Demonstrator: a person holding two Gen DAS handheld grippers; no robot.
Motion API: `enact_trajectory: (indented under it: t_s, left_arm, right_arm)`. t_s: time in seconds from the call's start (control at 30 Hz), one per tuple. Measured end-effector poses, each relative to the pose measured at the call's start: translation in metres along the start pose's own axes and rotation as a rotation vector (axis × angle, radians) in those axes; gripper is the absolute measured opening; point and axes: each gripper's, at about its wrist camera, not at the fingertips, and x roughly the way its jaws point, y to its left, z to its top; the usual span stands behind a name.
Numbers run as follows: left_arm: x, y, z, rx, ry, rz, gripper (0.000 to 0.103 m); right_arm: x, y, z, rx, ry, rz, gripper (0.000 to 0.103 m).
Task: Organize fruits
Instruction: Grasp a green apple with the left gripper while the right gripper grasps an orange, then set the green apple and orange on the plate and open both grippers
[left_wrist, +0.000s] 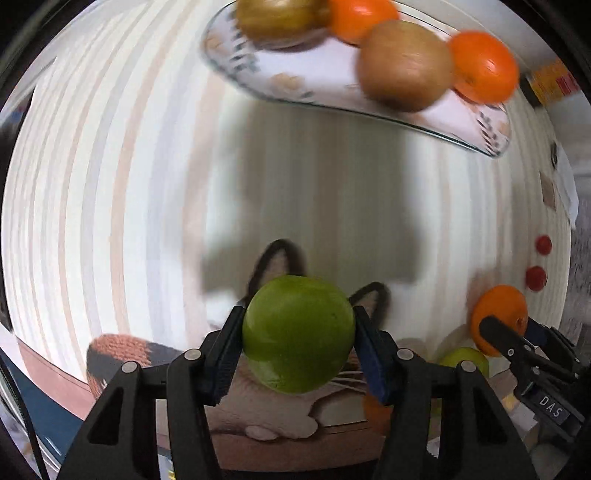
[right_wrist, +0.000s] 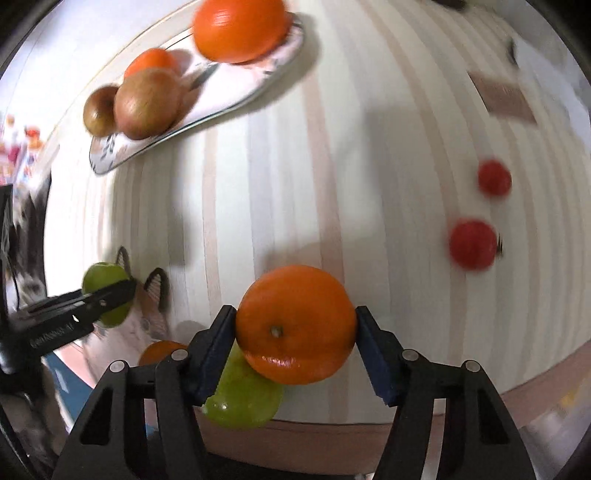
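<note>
My left gripper (left_wrist: 299, 325) is shut on a green apple (left_wrist: 295, 343), with a blue pad pressed against each side, above a striped tablecloth. In the right wrist view, my right gripper (right_wrist: 295, 321) is shut on an orange (right_wrist: 295, 332), stem side towards the camera. Each gripper shows in the other's view: the right gripper (left_wrist: 513, 332) with its orange (left_wrist: 498, 306) at the lower right, the left gripper (right_wrist: 110, 295) with its apple (right_wrist: 98, 277) at the left. A patterned oval plate (left_wrist: 317, 81) at the top carries two brownish fruits (left_wrist: 406, 66) and two oranges (left_wrist: 484, 66).
Another green apple (right_wrist: 243, 402) and another orange (right_wrist: 159, 352) lie near the table's front edge beside a cat-patterned mat (left_wrist: 280, 258). Two small red fruits (right_wrist: 472, 243) sit on the cloth to the right. A brown card (right_wrist: 502, 96) lies at the far right.
</note>
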Motion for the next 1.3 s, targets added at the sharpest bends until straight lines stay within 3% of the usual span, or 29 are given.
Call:
enact_trajectory:
  t_s: [0.17,0.3,0.47,0.67,0.87,1.0,1.17,1.3]
  left_arm:
    - [-0.002,0.011,0.0,-0.025,-0.016,-0.017,0.054]
    - [-0.001,0.002,0.003,-0.026,-0.019,-0.02,0.054]
    - [-0.013,0.012,0.003,-0.031,-0.031,-0.036,0.054]
    - [-0.071,0.013,0.024,-0.044,-0.125,-0.125,0.054]
    - [-0.105,0.016,0.075,-0.056,-0.194,-0.157,0.054]
    - [-0.095,0.023,0.107,-0.067,-0.177,-0.147,0.054]
    - [-0.074,0.017,0.12,-0.09,-0.139,-0.133,0.054]
    - [-0.062,0.015,0.125,-0.112,-0.117,-0.123,0.054]
  right_arm:
    - [0.008,-0.004,0.008,0.05,0.042,0.027,0.068]
    - [0.011,-0.016,0.007,0.077,0.028,0.057,0.067]
    - [0.011,-0.01,0.007,0.036,0.024,0.036,0.066]
    - [-0.011,0.002,0.021,0.027,-0.005,0.108,0.066]
    - [-0.067,0.043,0.084,-0.035,-0.124,0.201,0.066]
    - [-0.085,0.075,0.141,-0.105,-0.188,0.175,0.066]
    - [-0.073,0.091,0.207,-0.14,-0.158,0.126,0.066]
    - [-0.05,0.106,0.231,-0.152,-0.114,0.095,0.066]
